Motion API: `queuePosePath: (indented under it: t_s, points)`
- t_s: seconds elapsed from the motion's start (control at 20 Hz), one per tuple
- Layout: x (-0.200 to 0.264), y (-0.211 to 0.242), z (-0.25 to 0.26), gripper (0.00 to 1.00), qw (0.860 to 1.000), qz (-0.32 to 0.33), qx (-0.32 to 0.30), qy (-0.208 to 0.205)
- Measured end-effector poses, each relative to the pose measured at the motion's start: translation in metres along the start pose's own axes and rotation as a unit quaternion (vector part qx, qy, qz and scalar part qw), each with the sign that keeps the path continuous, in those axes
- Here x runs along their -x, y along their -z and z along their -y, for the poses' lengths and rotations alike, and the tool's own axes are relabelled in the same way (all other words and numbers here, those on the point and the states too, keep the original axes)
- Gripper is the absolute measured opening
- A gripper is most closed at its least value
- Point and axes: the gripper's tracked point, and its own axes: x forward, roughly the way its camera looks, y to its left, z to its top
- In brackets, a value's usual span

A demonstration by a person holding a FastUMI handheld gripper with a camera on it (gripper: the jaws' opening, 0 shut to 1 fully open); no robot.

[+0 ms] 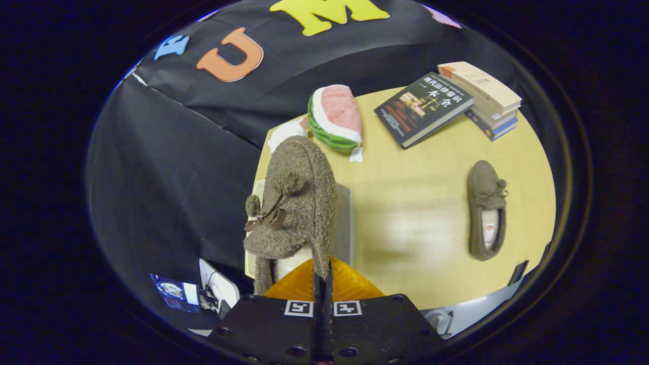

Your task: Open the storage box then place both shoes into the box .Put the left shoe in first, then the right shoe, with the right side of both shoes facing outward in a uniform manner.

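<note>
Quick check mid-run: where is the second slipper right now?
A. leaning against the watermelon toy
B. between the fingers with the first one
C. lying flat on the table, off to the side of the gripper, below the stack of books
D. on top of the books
C: the second slipper lies flat on the table, apart from the books, while the gripper is shut on the held slipper.

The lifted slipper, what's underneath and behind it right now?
The lifted slipper, pinched by the hand-held gripper, hangs over a grey boxy object and the table. The slipper covers most of that object, so whether it is open cannot be told. Beyond it lies a watermelon plush.
</note>
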Motion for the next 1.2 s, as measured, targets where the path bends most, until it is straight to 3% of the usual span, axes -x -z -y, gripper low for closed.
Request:
queuePosePath:
  t_s: [0.25,0.6,0.9,1.2]
  points:
    - [-0.074,0.016,-0.051,0.00,0.998,-0.051,0.008,0.031]
    - [-0.174,0.029,-0.066,0.00,0.990,-0.083,-0.007,0.112]
    - [-0.219,0.033,-0.048,0.00,0.980,-0.094,-0.007,0.175]
    - [-0.242,0.042,-0.037,0.01,0.975,-0.117,-0.023,0.187]
